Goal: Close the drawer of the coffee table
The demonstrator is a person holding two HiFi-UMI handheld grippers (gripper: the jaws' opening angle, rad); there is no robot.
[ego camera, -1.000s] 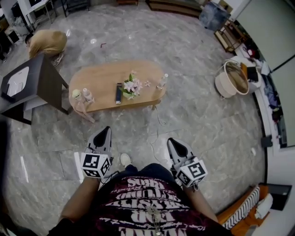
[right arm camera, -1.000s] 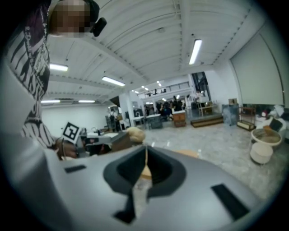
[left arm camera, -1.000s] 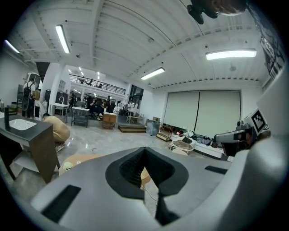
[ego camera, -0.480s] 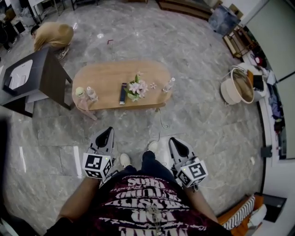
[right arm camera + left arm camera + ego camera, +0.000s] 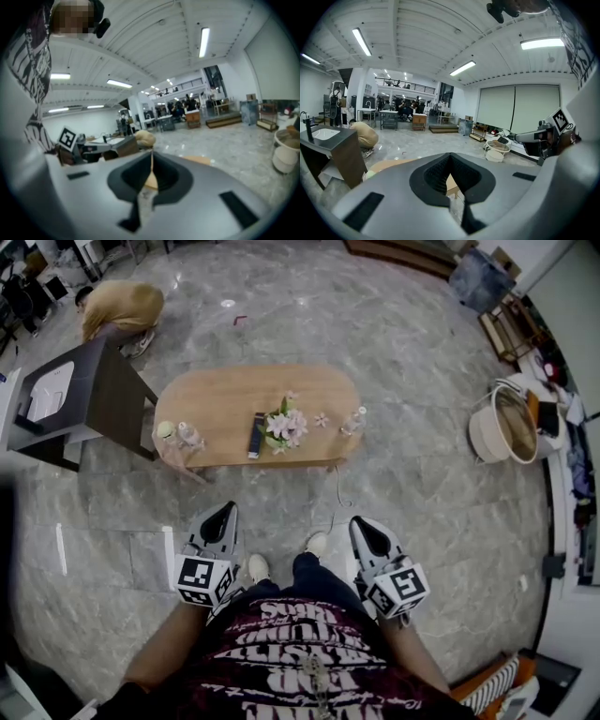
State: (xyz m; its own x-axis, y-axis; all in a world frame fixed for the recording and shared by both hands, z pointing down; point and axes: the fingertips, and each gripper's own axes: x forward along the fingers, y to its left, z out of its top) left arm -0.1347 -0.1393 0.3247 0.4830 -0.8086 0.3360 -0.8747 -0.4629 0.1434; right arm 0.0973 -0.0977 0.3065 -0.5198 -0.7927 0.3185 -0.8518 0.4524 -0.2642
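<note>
The oval wooden coffee table [image 5: 220, 399] stands on the marble floor ahead of me, with flowers [image 5: 287, 424], a dark remote [image 5: 256, 435] and a clear bottle [image 5: 354, 420] on top. At its left front end a pale tan panel [image 5: 178, 459] sticks out below the top; it looks like the open drawer. My left gripper [image 5: 225, 514] and right gripper [image 5: 359, 524] are held side by side in front of my body, well short of the table, both shut and empty. The left gripper view shows the tabletop [image 5: 386, 164] beyond the closed jaws.
A dark cabinet with a white sink top [image 5: 70, 399] stands left of the table. A person in a tan top [image 5: 122, 307] crouches beyond it. A round pale tub [image 5: 506, 425] sits at the right. A thin cable [image 5: 336, 493] lies on the floor by my feet [image 5: 317, 542].
Both grippers have moved forward toward the table as I step, and the table now sits nearer in the head view. The jaws stayed shut.
</note>
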